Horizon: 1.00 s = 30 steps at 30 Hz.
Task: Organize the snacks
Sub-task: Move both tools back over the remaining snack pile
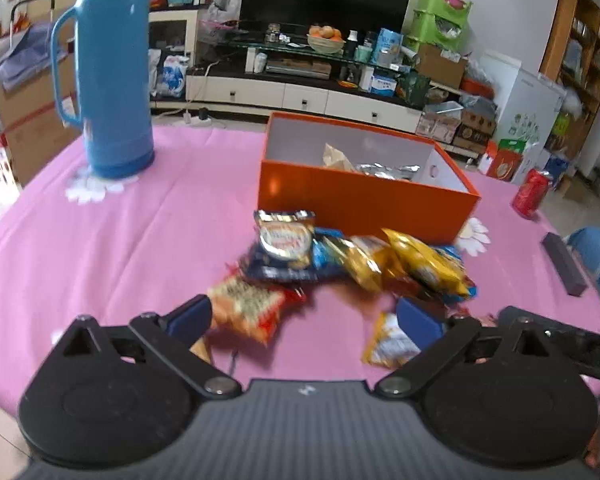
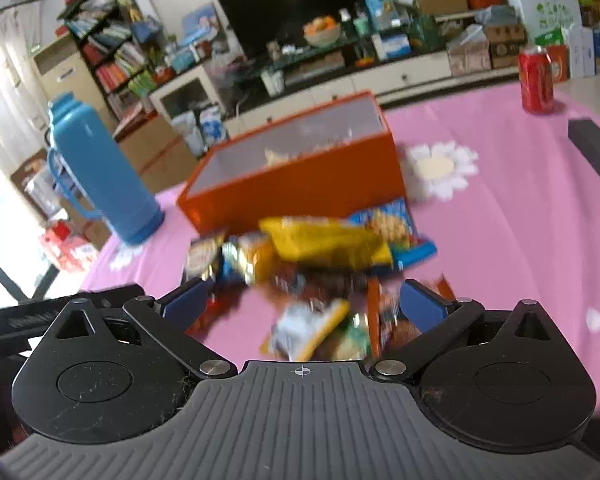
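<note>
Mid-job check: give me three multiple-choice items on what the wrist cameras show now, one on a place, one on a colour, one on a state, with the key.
1. Where does the pile of snack packets lie?
A. On the pink cloth in front of the orange box
B. Inside the blue flask
C. Beside the red can

2. What colour is the flask?
A. Green
B. Blue
C. White

3. How does the left hand-held gripper stand?
A. Shut on a packet
B. Shut on nothing
C. Open, gripping nothing

Key: 1 A, the packets lie heaped on the tablecloth against the near wall of the orange box, well away from the red can. 2 B, its body and handle are blue in both views. 3 C, its blue pads stand wide apart and press on no packet.
</note>
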Tool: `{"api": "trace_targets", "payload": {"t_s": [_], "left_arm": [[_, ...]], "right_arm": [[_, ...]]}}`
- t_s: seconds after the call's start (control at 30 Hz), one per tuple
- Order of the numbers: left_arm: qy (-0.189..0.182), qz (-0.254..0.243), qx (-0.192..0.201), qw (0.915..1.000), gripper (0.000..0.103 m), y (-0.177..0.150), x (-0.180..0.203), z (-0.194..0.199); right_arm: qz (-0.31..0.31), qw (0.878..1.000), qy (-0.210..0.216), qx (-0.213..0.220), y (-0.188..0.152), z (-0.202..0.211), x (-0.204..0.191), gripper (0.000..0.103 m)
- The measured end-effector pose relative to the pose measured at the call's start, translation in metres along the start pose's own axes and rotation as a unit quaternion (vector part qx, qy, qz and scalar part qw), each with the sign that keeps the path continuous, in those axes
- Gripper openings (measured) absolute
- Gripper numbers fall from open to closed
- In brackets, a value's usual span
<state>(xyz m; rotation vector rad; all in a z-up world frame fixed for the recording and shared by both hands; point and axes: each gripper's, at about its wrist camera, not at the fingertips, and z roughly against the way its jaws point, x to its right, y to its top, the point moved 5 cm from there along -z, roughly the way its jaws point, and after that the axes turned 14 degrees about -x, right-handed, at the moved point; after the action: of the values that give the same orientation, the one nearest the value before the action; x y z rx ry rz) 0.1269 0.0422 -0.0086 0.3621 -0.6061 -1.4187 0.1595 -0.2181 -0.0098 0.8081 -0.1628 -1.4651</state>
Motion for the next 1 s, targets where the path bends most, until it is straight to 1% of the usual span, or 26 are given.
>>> {"api": "trace_targets", "payload": {"t_s": [0.03, 0.1, 0.17, 0.27, 0.33, 0.5, 0.67, 0.77, 0.83, 1.0], "left_arm": [[-0.004, -0.004, -0.001, 1.0000, 0.098, -0.006, 0.002, 0.003], [0.005, -0.015, 0.001, 0.9999, 0.098, -0.014, 0.006, 0.009], [0.006, -0.021, 0.009, 0.9997, 0.098, -0.016, 0.010, 0.016], [-0.005, -0.020, 0.018, 0.9996, 0.098, -0.016, 0.012, 0.027], [-0.005, -0.022, 0.026, 0.9994, 0.099, -0.014, 0.013, 0.036], [0.003, -0.027, 0.044, 0.9987, 0.099, -0.015, 0.016, 0.059], [0.017, -0.036, 0.035, 0.9986, 0.099, -0.021, 0.015, 0.061], [0.030, -0.035, 0.038, 0.9982, 0.099, -0.021, 0.004, 0.063], [0.035, -0.022, 0.033, 0.9986, 0.100, -0.019, -0.009, 0.063], [0.032, 0.046, 0.028, 0.9980, 0.100, -0.014, -0.059, 0.067]], "right_arm": [[0.000, 1.000, -0.008, -0.001, -0.004, 0.003, 0.001, 0.085], [-0.004, 1.000, -0.012, 0.014, -0.003, 0.014, 0.002, 0.085], [-0.001, 1.000, -0.010, 0.026, -0.002, 0.027, -0.001, 0.085], [0.016, 0.998, -0.018, 0.049, 0.001, 0.048, -0.010, 0.086], [0.025, 0.998, -0.018, 0.059, 0.003, 0.059, -0.015, 0.086], [0.044, 0.996, -0.013, 0.073, 0.000, 0.081, -0.030, 0.086], [0.051, 0.996, -0.014, 0.075, -0.006, 0.090, -0.034, 0.086], [0.047, 0.996, -0.026, 0.068, -0.010, 0.090, -0.027, 0.086], [0.042, 0.996, -0.038, 0.065, -0.013, 0.092, -0.021, 0.086], [0.020, 0.996, -0.063, 0.054, -0.020, 0.097, -0.008, 0.086]]}}
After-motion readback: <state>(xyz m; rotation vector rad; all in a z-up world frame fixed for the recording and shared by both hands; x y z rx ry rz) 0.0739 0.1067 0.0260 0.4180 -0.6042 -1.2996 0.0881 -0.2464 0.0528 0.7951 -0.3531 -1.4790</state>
